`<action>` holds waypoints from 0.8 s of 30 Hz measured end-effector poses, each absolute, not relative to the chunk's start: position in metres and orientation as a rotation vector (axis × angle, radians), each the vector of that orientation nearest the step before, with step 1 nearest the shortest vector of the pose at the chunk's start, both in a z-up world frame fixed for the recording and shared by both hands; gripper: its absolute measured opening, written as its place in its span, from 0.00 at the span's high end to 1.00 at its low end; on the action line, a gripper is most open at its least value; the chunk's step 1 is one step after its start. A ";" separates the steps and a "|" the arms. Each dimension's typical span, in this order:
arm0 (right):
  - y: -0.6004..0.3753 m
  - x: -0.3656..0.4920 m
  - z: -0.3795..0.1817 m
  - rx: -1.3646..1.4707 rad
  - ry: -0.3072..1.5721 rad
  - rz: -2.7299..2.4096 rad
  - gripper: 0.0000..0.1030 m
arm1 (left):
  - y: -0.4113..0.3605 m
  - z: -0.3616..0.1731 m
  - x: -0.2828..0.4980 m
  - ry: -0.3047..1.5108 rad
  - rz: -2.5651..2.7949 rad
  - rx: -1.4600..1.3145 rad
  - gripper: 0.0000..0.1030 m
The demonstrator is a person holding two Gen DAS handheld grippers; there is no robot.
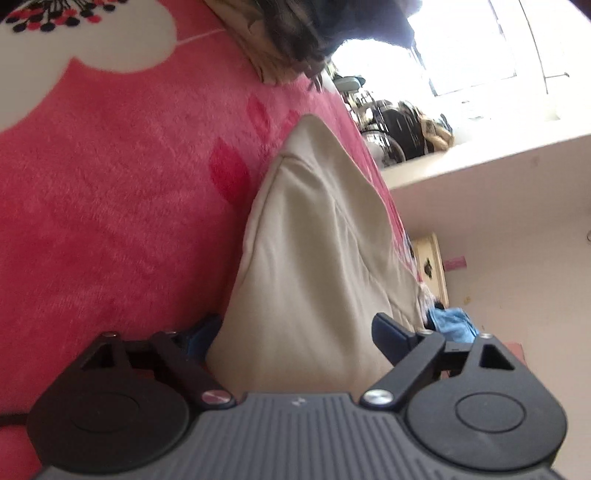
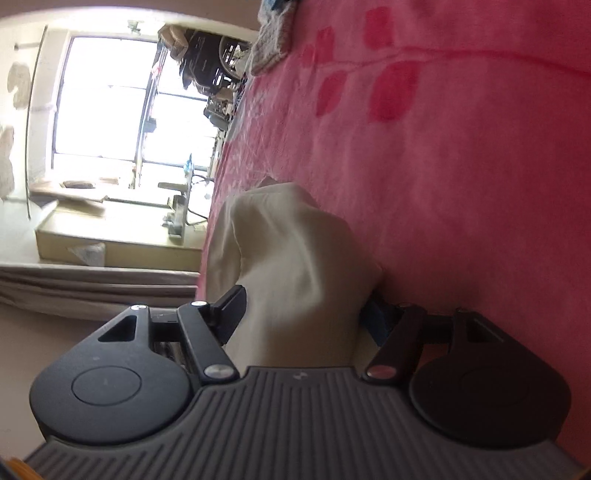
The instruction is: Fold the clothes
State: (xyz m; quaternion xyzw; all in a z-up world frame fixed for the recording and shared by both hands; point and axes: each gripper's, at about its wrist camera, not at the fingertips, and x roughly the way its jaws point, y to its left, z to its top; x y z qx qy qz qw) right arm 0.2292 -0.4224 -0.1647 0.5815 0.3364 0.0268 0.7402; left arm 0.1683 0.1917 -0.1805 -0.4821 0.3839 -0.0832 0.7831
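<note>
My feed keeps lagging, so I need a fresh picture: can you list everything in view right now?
cream garment: one, cream, lying on the blanket, running between the fingers of both grippers.
pink blanket: one, pink with darker leaf prints and a white patch, under the garment.
dark striped cloth: one, brown and black, at the blanket's far edge.
blue cloth: one, blue, beyond the garment near the wall.
window: one, bright, at the far side of the room.
curtain: one, beige, beside the bed.
left gripper: one, black, open around the garment's near end.
right gripper: one, black, open around the garment's near end.
</note>
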 end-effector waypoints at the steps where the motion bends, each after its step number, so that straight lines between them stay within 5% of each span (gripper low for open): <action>1: -0.422 0.232 -0.166 1.279 0.731 0.053 0.36 | 0.191 -0.181 0.171 0.823 -0.164 -1.039 0.25; 6: -0.427 0.240 -0.172 1.333 0.694 0.044 0.43 | 0.191 -0.185 0.180 0.806 -0.067 -1.054 0.74; 8: -0.427 0.241 -0.175 1.333 0.701 0.026 0.70 | 0.193 -0.188 0.181 0.795 -0.033 -1.090 0.89; 13: -0.421 0.225 -0.164 1.309 0.618 0.001 0.83 | 0.198 -0.170 0.170 0.739 -0.047 -1.089 0.93; 24: -0.416 0.115 -0.131 1.321 0.617 -0.044 0.85 | 0.219 -0.129 0.106 0.801 -0.135 -1.036 0.96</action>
